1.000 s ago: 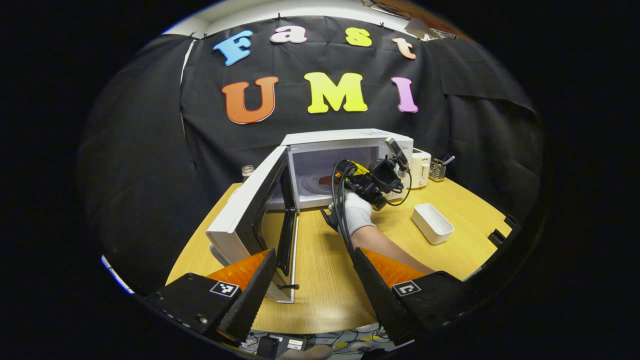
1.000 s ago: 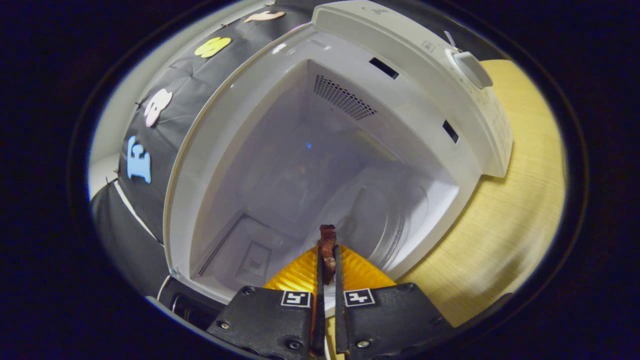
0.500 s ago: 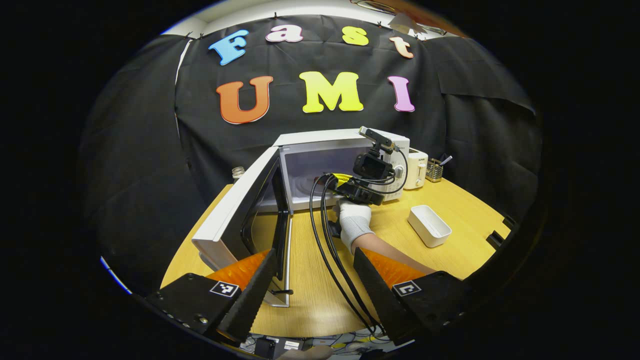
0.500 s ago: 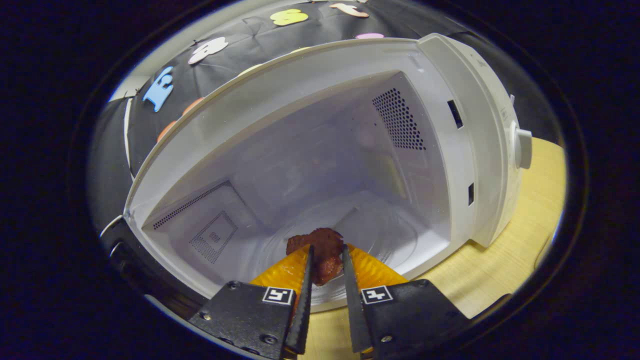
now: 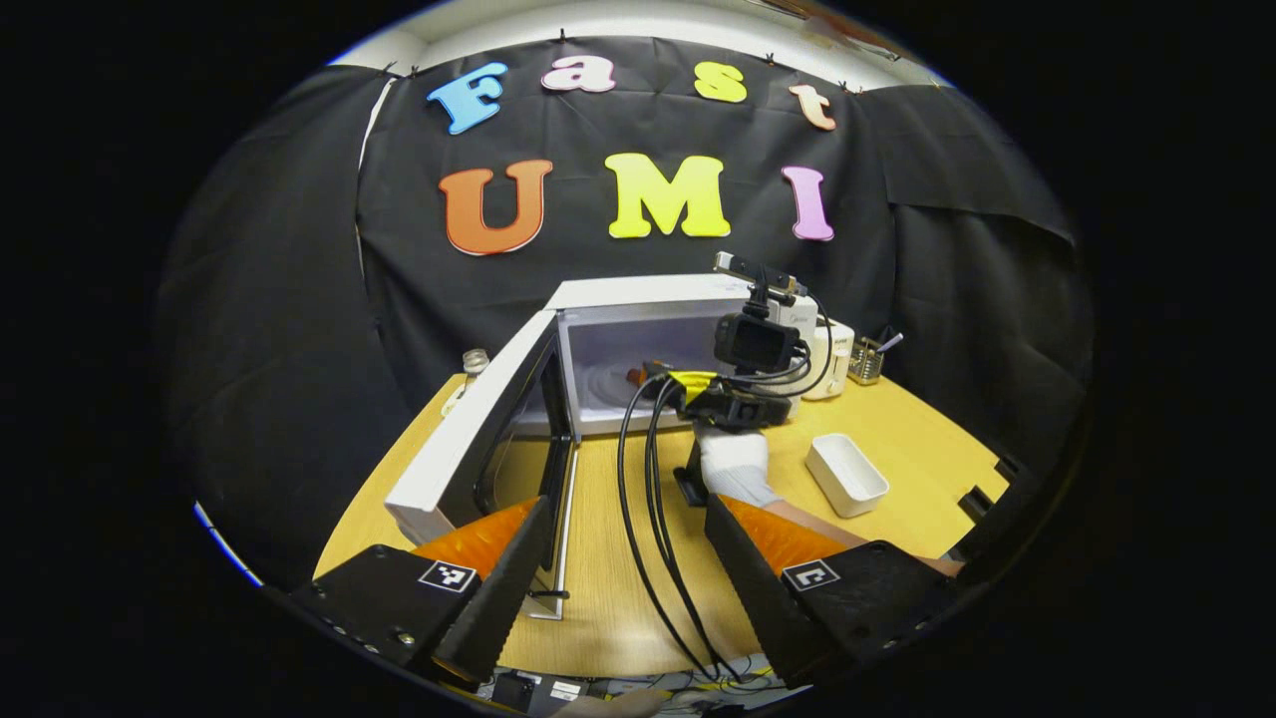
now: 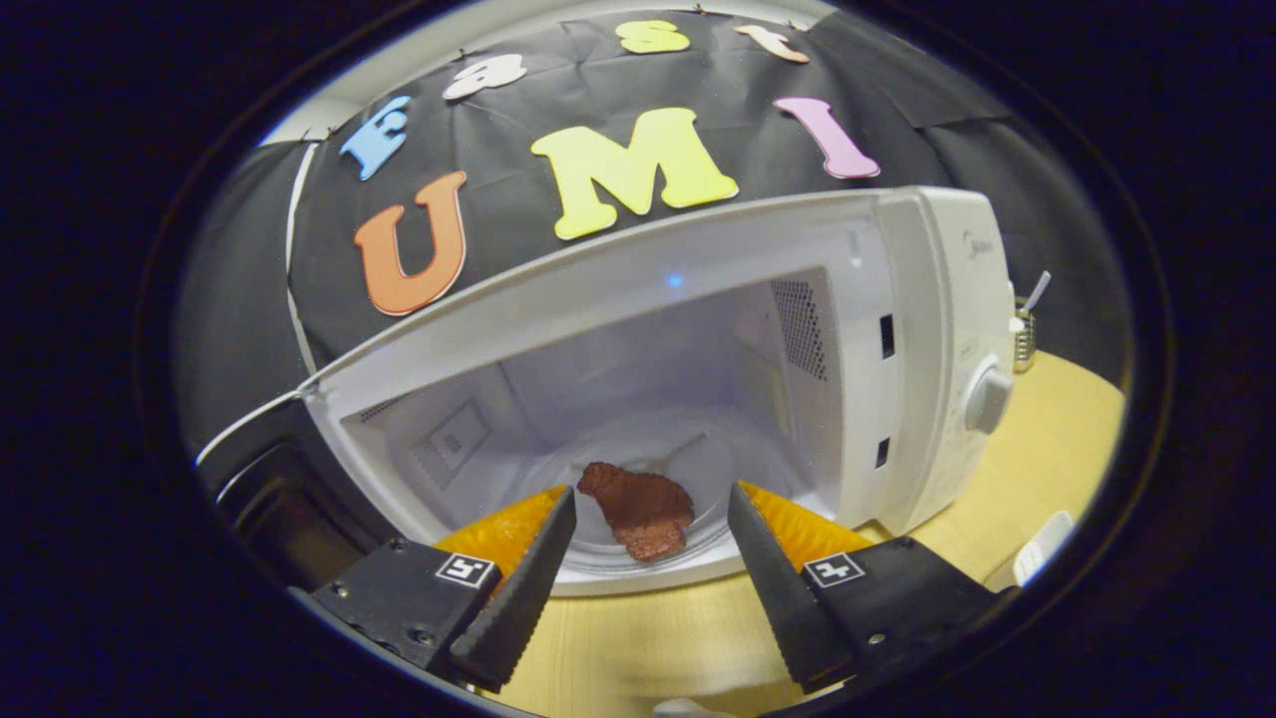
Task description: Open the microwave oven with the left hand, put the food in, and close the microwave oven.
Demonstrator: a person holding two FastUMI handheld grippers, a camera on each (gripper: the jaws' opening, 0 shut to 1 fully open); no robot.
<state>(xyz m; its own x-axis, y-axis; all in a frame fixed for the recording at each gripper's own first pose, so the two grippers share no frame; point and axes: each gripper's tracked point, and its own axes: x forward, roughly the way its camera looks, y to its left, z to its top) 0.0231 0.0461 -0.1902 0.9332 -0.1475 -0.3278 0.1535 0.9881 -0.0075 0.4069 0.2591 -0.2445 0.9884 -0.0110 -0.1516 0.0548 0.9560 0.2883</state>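
Observation:
The white microwave oven (image 5: 658,295) (image 6: 927,299) stands at the back of the wooden table with its door (image 5: 478,439) swung wide to the left. A brown piece of food (image 6: 640,508) lies on the glass turntable (image 6: 698,464) inside the cavity. My right gripper (image 6: 650,504) is open just outside the cavity mouth, its fingers either side of the food and apart from it. In the left gripper view that gripper, held by a gloved hand (image 5: 736,464), sits in front of the oven opening. My left gripper (image 5: 626,514) is open and holds nothing, low over the table's near edge beside the door.
A white rectangular dish (image 5: 845,474) lies on the table (image 5: 927,439) right of the gloved hand. A white toaster (image 5: 835,349) and a small utensil holder (image 5: 869,361) stand right of the oven, a jar (image 5: 475,361) to its left. Black cables (image 5: 648,538) trail across the table.
The right gripper opened and let go of the food, which now lies on the turntable, then drew back out of the cavity. The left gripper barely moved.

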